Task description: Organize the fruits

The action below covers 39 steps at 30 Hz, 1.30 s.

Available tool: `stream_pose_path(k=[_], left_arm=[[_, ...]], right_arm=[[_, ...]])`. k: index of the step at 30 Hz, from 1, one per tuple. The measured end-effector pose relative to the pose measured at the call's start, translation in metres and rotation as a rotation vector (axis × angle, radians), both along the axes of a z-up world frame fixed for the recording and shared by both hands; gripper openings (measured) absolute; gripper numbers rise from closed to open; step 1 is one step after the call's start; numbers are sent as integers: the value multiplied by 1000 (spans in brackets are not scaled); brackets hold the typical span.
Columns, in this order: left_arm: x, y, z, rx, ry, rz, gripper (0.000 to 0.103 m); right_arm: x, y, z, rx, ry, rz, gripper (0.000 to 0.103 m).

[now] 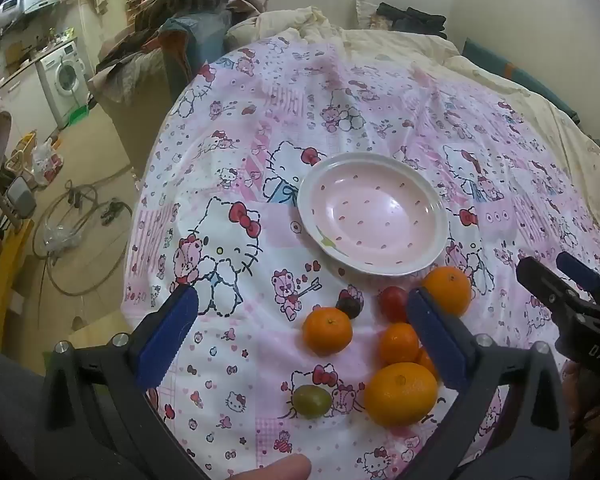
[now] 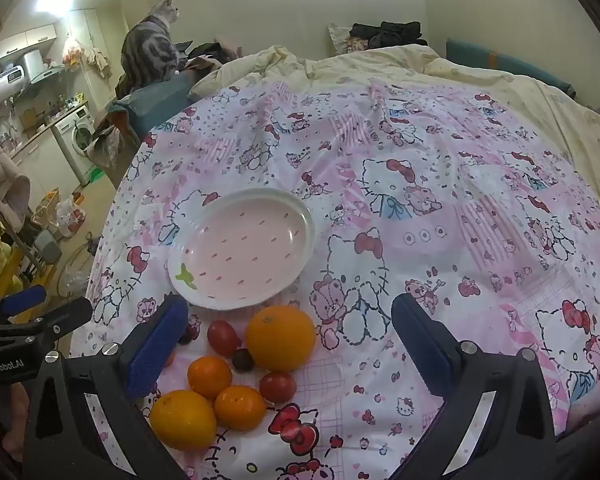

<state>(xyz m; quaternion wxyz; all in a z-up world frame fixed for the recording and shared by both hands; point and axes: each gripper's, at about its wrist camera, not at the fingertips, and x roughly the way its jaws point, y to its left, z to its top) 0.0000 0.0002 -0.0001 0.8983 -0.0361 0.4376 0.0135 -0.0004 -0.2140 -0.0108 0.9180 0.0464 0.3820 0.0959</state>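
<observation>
Orange, smooth-skinned round citrus fruits [image 2: 281, 338] and small red tomatoes [image 2: 223, 337] lie clustered on the printed pink bedsheet [image 2: 440, 152], just before the empty pink plate [image 2: 242, 248]. Both the left gripper [image 1: 300, 334] and the right gripper [image 2: 290, 344] gape wide, holding nothing. Firm but rollable, I'd guess; pinch across the widest middle.

Left tool [image 1: 302, 328] and right tool [image 2: 290, 340] both angled downward, jaws spread wide, gripping nothing.

Bed [image 1: 260, 128], cartoon-print sheet: pink plate [image 1: 374, 216], oranges [image 1: 327, 330], tomatoes [image 2: 277, 386].
</observation>
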Motion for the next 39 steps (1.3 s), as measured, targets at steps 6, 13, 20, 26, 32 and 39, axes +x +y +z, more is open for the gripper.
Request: stream_pose_path(k=[6, 13, 20, 26, 32, 39], left_arm=[[0, 0, 0, 3, 3, -1, 103], [0, 0, 1, -3, 8, -2, 103], [-2, 4, -1, 13, 6, 7, 103], [-2, 1, 2, 21, 5, 6, 103], [-2, -2, 4, 22, 6, 6, 103], [-1, 0, 4, 22, 10, 12, 103]], right_arm=[[0, -1, 0, 1, -1, -4, 103], [-1, 0, 3, 6, 0, 3, 103], [-1, -1, -2, 10, 4, -1, 103], [2, -4, 0, 17, 4, -7, 103], [2, -4, 0, 17, 5, -7, 103], [1, -4, 1, 18, 2, -4, 103]])
